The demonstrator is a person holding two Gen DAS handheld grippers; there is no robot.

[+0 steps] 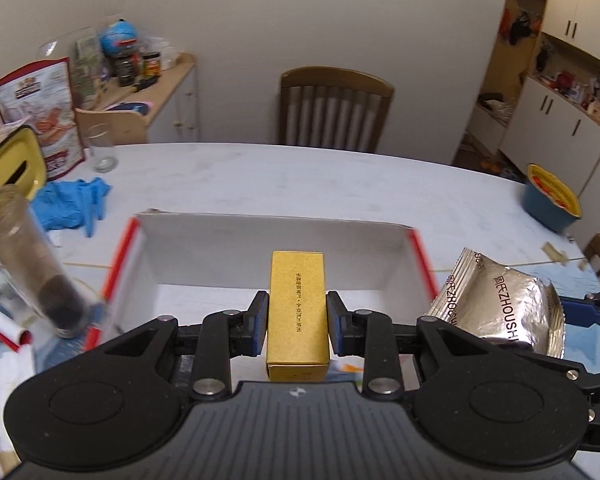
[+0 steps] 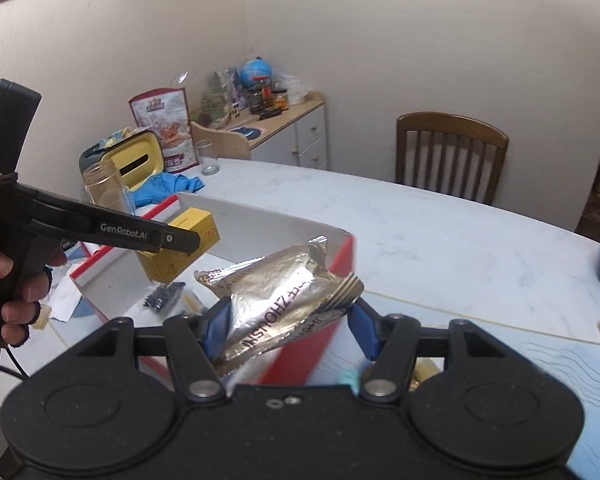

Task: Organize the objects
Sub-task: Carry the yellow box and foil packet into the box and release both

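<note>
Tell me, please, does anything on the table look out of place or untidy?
Yes. A pair of blue gloves lies crumpled on the white table, left of the open box. Small beige scraps lie loose near the table's right edge.

You have a small gold carton [image 1: 297, 312] with a line of dark print down its face, clamped lengthwise between your left gripper's [image 1: 297, 322] pads and hanging above the open white box with red edges [image 1: 260, 240]. Your crinkled silver foil packet [image 2: 278, 300], printed ZHOUSHI, sits pinched in your right gripper [image 2: 288, 330], tilted over that box's near red corner.
</note>
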